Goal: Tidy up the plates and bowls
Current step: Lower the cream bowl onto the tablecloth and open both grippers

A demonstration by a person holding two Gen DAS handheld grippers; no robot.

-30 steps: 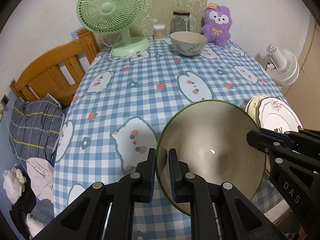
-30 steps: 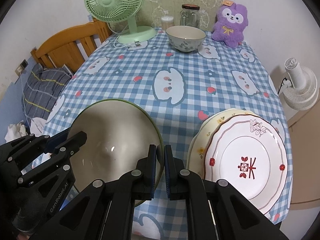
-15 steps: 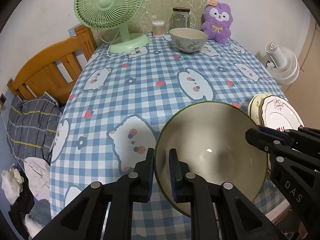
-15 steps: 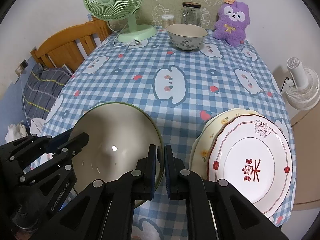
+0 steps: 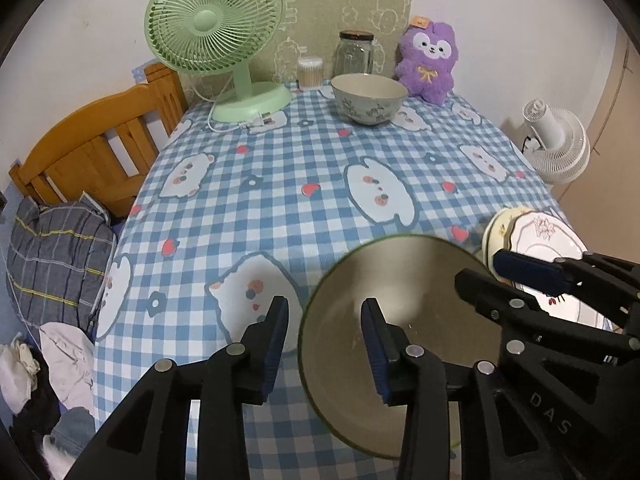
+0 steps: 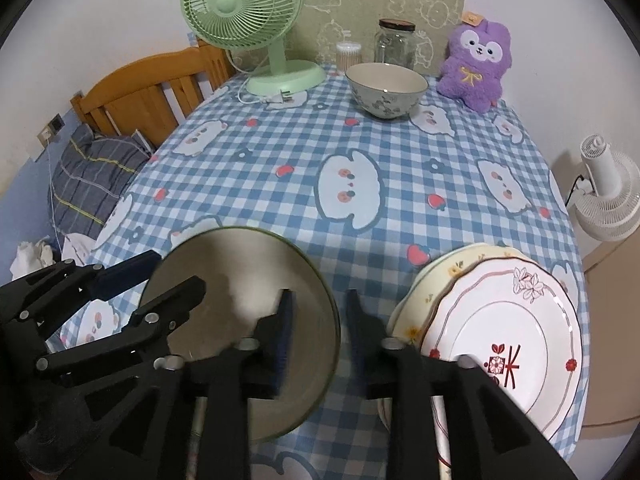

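Two grippers have let go since the earlier frames: your left gripper (image 5: 325, 318) and right gripper (image 6: 318, 310) were both clenched on the rim of the green-rimmed bowl (image 5: 404, 308), and now their jaws are opening. The rim still passes between each pair of pads, but a gap shows on both sides, so neither presses on it.

The bowl sits low in both frames, at the near edge of the checked tablecloth (image 5: 280, 184): lower centre-right of the left wrist view, lower centre-left of the right wrist view. Its mouth faces up and tips toward the cameras. It is round, so it has no long axis; the rim only reads as an oval through the lens. Whether its base rests flat on the cloth you cannot tell, and in both views the bowl is blurred.

The floral bowl (image 5: 369, 98) stands upright in the upper centre, well apart, in front of the glass jar (image 5: 355, 53).

The right wrist view gives you the plate stack in full at lower right: the white plate with red marks (image 6: 508, 344) lies on the cream plate (image 6: 440, 280), just beside the green-rimmed bowl. The left wrist view shows only a sliver of that stack at its right edge, behind the right gripper's fingers (image 5: 528, 270).
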